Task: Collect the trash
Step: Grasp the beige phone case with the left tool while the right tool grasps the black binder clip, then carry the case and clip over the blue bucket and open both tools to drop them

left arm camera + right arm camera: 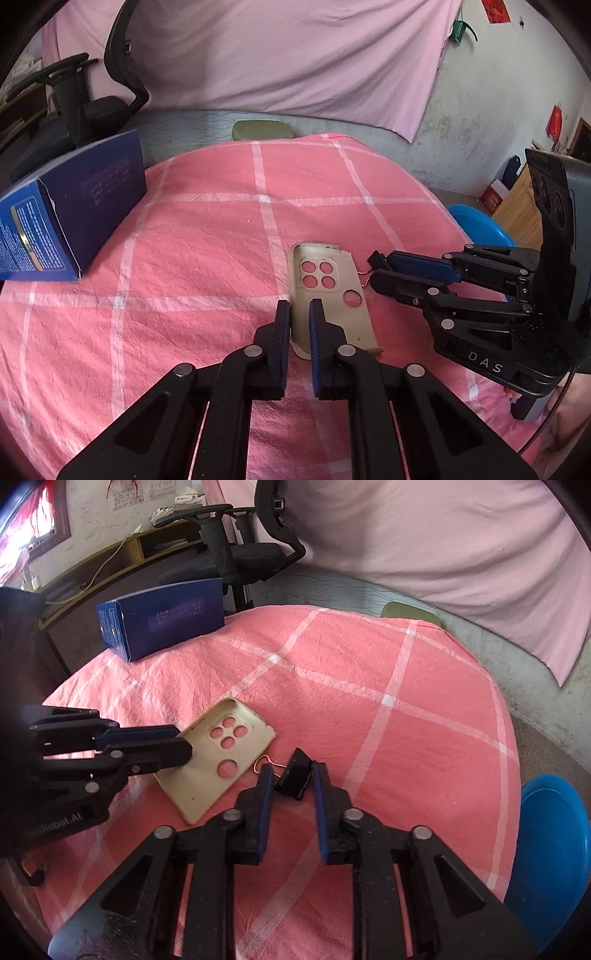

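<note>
A beige phone case with round camera holes lies on the pink checked cloth. My left gripper is shut on the case's near left edge; the right wrist view shows it clamping that edge from the left. To the right of the case sits a small black binder clip with a wire handle. It sits between the blue pads of my right gripper, which touch its two sides. In the left wrist view the clip shows at that gripper's tip.
A dark blue cardboard box lies at the table's far left. A blue basin stands on the floor beyond the right edge. A black office chair stands behind the box. A pink sheet hangs at the back.
</note>
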`<state>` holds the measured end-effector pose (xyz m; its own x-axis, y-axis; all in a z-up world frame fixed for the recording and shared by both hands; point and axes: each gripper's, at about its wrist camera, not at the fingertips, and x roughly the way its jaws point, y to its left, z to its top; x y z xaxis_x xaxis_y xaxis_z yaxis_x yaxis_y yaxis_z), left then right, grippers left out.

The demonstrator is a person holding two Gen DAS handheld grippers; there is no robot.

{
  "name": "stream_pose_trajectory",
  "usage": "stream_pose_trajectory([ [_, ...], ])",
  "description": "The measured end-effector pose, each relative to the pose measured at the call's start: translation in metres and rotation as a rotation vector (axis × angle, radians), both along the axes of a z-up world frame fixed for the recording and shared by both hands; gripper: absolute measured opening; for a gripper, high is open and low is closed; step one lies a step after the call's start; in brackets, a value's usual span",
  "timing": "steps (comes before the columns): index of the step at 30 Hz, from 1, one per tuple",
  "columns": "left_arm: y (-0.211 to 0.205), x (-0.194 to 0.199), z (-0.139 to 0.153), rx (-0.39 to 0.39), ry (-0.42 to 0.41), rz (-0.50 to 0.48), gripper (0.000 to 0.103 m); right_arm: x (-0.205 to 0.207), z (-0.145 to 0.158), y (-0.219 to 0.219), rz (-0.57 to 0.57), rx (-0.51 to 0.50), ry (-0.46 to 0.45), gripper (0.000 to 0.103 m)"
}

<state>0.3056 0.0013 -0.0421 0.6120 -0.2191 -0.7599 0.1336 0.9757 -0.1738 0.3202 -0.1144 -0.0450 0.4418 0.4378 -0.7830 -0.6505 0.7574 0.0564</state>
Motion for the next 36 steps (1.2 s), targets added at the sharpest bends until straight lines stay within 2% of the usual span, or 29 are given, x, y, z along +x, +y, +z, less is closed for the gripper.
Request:
stream_pose_trajectory([
  [1,0.000,0.000,0.001,0.009,-0.005,0.004,0.002,0.000,0.001,-0.001,-0.003,0.008,0.000,0.041],
  [8,-0.003,-0.009,0.003,0.032,-0.027,0.022,0.001,-0.006,0.007,-0.014,-0.034,0.044,-0.021,0.040],
  [13,-0.007,-0.020,0.016,0.053,-0.103,0.033,0.001,-0.014,0.019,-0.030,-0.072,0.087,-0.077,0.040],
  [24,-0.033,-0.039,0.071,0.007,-0.353,0.058,0.001,-0.046,0.070,-0.082,-0.220,0.253,-0.358,0.037],
  [31,-0.074,-0.042,0.107,0.022,-0.500,0.012,0.001,-0.071,0.102,-0.125,-0.333,0.377,-0.554,0.037],
  [36,-0.100,-0.044,0.124,0.007,-0.580,-0.023,0.001,-0.086,0.117,-0.156,-0.410,0.415,-0.657,0.037],
])
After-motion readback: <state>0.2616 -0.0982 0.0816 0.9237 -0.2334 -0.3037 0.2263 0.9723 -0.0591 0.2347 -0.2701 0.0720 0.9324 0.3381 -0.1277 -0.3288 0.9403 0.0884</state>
